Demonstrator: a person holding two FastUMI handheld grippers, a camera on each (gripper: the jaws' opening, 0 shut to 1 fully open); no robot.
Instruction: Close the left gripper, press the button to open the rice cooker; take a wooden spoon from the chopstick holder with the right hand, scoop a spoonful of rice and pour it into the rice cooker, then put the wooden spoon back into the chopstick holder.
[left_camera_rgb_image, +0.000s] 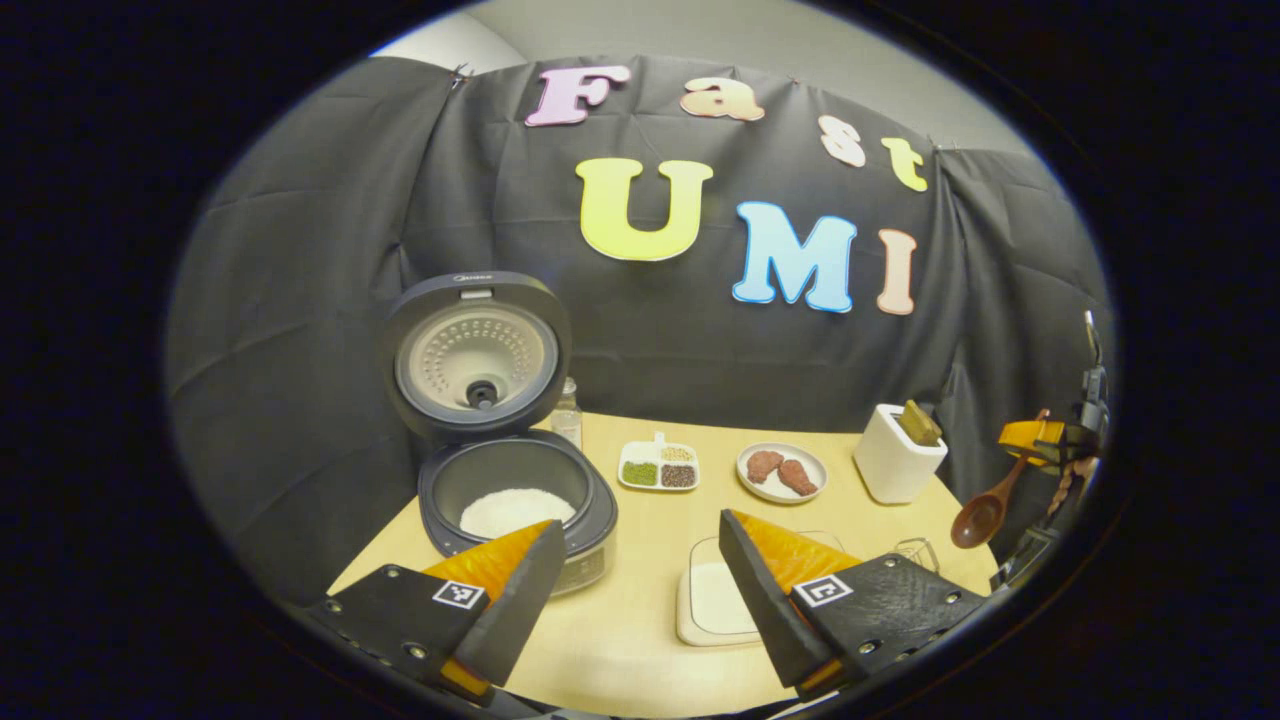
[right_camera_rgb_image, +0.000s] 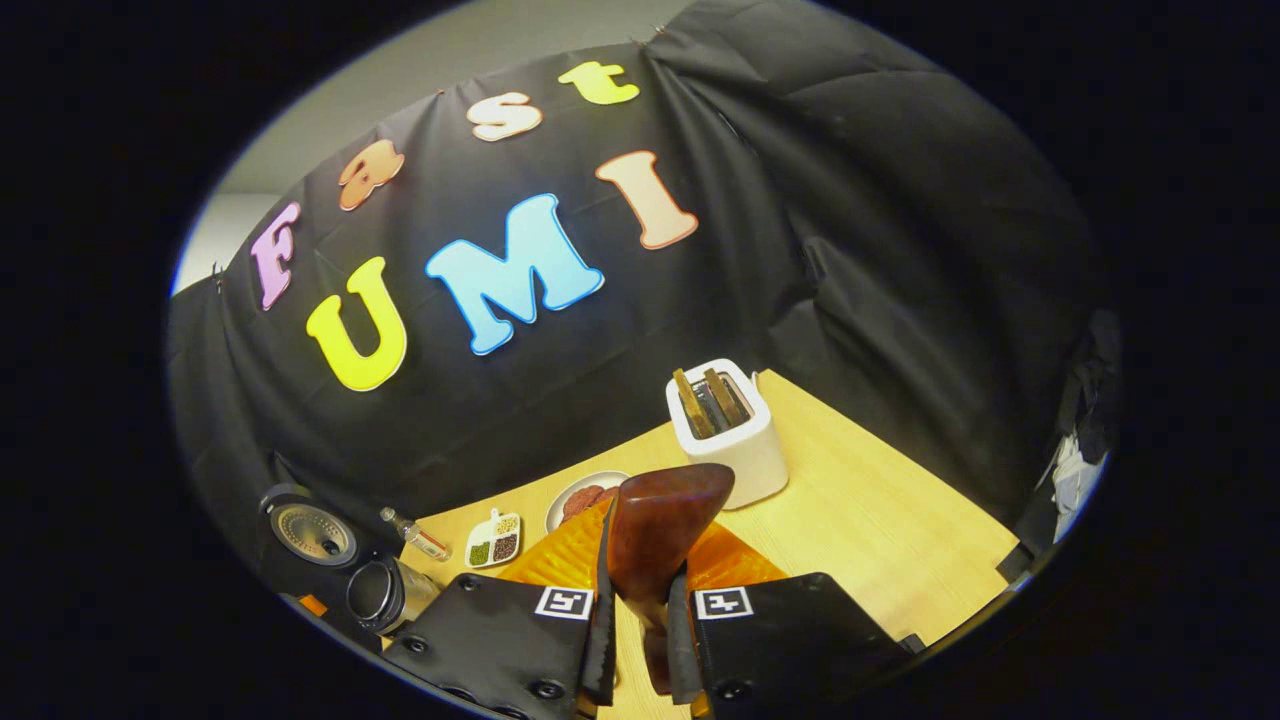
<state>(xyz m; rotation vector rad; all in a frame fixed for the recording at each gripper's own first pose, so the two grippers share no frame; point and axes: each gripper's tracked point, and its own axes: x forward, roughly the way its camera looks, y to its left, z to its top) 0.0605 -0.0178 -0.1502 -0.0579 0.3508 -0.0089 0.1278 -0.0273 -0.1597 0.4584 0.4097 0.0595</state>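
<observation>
The rice cooker (left_camera_rgb_image: 520, 500) stands open at the table's left, lid (left_camera_rgb_image: 478, 355) upright, with white rice in its pot. My left gripper (left_camera_rgb_image: 640, 522) hovers open over the table in front of it, holding nothing. A white dish of rice (left_camera_rgb_image: 715, 598) lies partly behind its right finger. The white chopstick holder (left_camera_rgb_image: 897, 455) stands at the back right. Far right, my right gripper (left_camera_rgb_image: 1040, 440) holds the wooden spoon (left_camera_rgb_image: 980, 515), bowl hanging down. In the right gripper view, the right gripper (right_camera_rgb_image: 645, 560) is shut on the spoon (right_camera_rgb_image: 660, 530), near the chopstick holder (right_camera_rgb_image: 725, 430); the rice cooker (right_camera_rgb_image: 340, 560) is at lower left.
A divided dish of beans and grains (left_camera_rgb_image: 658, 467), a plate with two brown pieces of meat (left_camera_rgb_image: 781, 472) and a small glass bottle (left_camera_rgb_image: 567, 410) sit at the back of the table. A small glass object (left_camera_rgb_image: 915, 550) lies near the right front edge.
</observation>
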